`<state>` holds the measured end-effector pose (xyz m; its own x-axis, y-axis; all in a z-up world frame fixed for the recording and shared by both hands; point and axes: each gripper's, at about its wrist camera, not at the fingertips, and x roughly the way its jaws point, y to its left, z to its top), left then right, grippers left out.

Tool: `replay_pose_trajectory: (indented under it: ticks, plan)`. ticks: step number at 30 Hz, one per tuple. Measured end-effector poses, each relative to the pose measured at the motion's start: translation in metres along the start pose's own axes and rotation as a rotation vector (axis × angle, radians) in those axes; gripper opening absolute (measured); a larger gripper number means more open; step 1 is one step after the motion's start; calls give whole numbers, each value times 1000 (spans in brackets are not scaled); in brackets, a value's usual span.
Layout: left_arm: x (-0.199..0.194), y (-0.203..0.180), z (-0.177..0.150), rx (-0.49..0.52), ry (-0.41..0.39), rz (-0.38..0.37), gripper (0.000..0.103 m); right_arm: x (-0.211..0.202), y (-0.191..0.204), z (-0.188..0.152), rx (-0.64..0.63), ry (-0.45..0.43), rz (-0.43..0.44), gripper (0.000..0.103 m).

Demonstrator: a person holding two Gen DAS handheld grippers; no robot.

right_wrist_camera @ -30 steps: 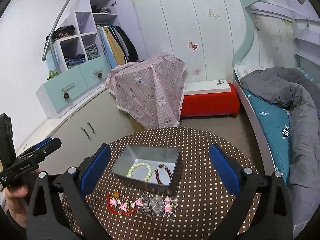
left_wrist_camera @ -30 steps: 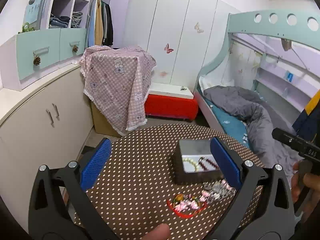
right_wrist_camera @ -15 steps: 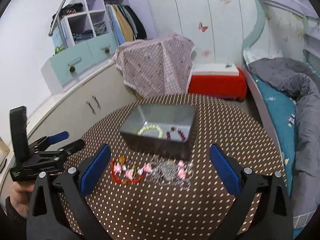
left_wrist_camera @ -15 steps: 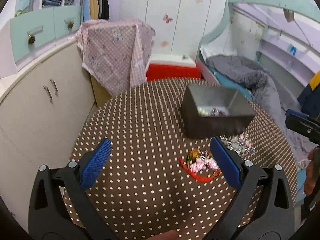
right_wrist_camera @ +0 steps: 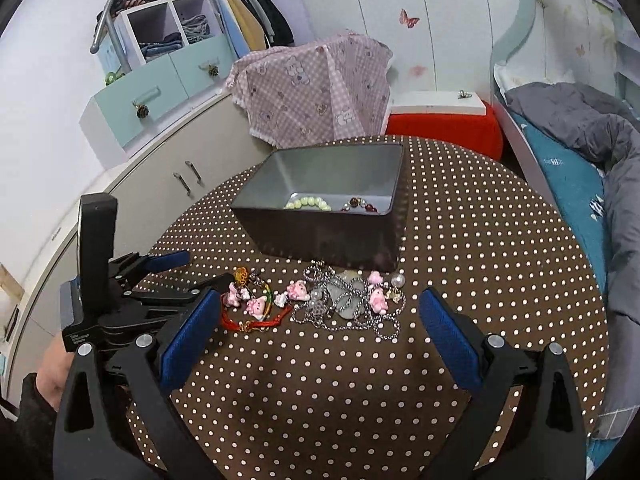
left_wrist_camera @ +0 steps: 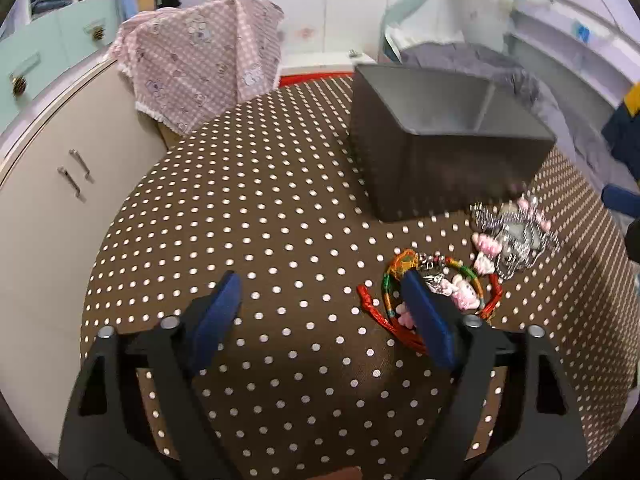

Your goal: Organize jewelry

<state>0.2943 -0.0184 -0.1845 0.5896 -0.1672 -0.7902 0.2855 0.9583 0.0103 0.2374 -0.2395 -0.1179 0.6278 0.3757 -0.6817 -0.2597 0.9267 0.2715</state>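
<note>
While low over the table (left_wrist_camera: 248, 216), left gripper (left_wrist_camera: 320, 320) gapes, empty, beside red cord bracelet (left_wrist_camera: 400, 320); right gripper (right_wrist_camera: 316, 340) wide before silver chain (right_wrist_camera: 344, 312), both heaped against box (right_wrist_camera: 320, 236) near far edge, presumably for loading.

Pink checked cloth (right_wrist_camera: 316, 92) draped beside red bench (right_wrist_camera: 444, 128); grey duvet (right_wrist_camera: 580, 120).

A home bedroom is shown. A bed (right_wrist_camera: 580, 152) with a grey quilt (right_wrist_camera: 592, 120) is seen at the right, and clothes (right_wrist_camera: 248, 12) are hung in an open wardrobe beside shelves (right_wrist_camera: 160, 20) of folded garments. Butterfly stickers (right_wrist_camera: 409, 19) are stuck on the white cupboard doors (right_wrist_camera: 440, 32).
</note>
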Motion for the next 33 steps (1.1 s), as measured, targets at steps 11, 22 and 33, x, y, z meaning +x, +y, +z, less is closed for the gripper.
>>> replay_pose_trajectory:
  ticks: [11,22,33]
  plan:
    - [-3,-24,10,112,2,-146,5,6,2,-5,-3,29,17,95]
    - [-63,4,5,-22,-153,-207,4,9,16,-7,-43,51,35,95]
    - [-89,32,-5,-116,-213,-100,4,42,50,-17,-174,114,121,68]
